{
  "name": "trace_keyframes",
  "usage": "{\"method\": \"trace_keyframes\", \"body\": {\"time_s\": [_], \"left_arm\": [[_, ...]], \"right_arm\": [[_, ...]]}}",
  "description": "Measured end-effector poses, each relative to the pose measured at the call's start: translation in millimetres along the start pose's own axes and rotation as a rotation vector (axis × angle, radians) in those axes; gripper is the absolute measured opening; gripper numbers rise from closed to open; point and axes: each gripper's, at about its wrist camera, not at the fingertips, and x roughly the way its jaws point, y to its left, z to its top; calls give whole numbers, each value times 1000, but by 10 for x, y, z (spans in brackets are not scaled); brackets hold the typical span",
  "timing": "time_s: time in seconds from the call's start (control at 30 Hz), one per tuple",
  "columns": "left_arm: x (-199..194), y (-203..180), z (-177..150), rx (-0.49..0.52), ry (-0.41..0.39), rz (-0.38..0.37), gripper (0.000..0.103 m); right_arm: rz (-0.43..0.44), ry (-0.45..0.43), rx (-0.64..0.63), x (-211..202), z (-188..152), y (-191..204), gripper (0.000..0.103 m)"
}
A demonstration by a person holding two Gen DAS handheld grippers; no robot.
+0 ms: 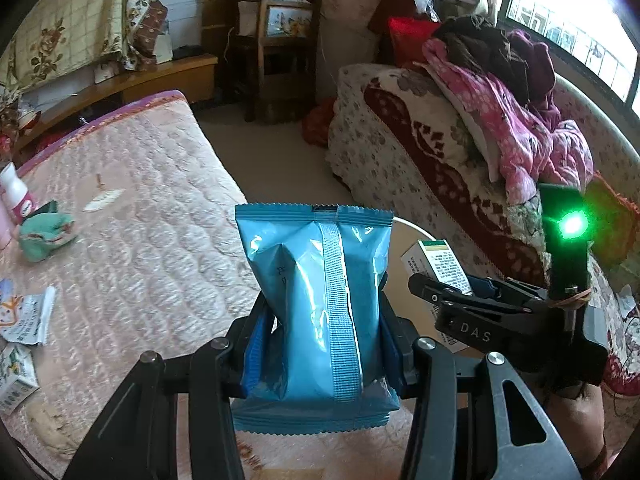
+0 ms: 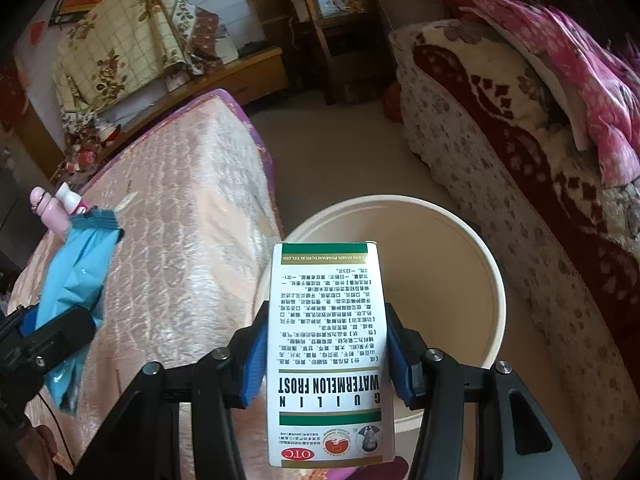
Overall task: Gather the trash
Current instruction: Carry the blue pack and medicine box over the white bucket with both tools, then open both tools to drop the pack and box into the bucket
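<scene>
My left gripper (image 1: 320, 344) is shut on a puffy blue snack packet (image 1: 316, 300), held upright over the edge of the pink quilted bed. The same blue packet (image 2: 76, 280) shows at the left of the right wrist view. My right gripper (image 2: 326, 352) is shut on a white and green medicine box (image 2: 326, 360) printed with black text. That box hangs over the near rim of a cream round bin (image 2: 452, 292) on the floor. In the left wrist view the medicine box (image 1: 440, 264) and the right gripper (image 1: 460, 292) sit to the right, above the bin's rim (image 1: 416, 228).
The pink quilted bed (image 1: 140, 220) carries a crumpled green wrapper (image 1: 44, 236), torn paper packets (image 1: 24, 320), a small carton (image 1: 12, 380) and pink and white bottles (image 2: 60, 208). A floral sofa (image 2: 500, 152) piled with pink clothes (image 1: 508, 128) stands right. A wooden chair (image 1: 280, 40) is at the back.
</scene>
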Motion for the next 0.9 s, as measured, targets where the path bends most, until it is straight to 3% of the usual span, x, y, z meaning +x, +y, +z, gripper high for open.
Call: {"method": "trace_keyframes", "body": {"time_s": [0.5, 0.67, 0.77, 0.9], "left_arm": [[466, -65, 36, -41, 51, -54, 54], [518, -65, 16, -49, 52, -70, 66], [523, -80, -1, -36, 54, -64, 68], [531, -64, -13, -48, 61, -78, 70]], "right_arm": [[-51, 27, 62, 184, 10, -354, 55], [-58, 46, 82, 292, 10, -431, 56], [-52, 53, 107, 328, 5, -477, 74], [-51, 37, 125, 303, 6, -511, 74]]}}
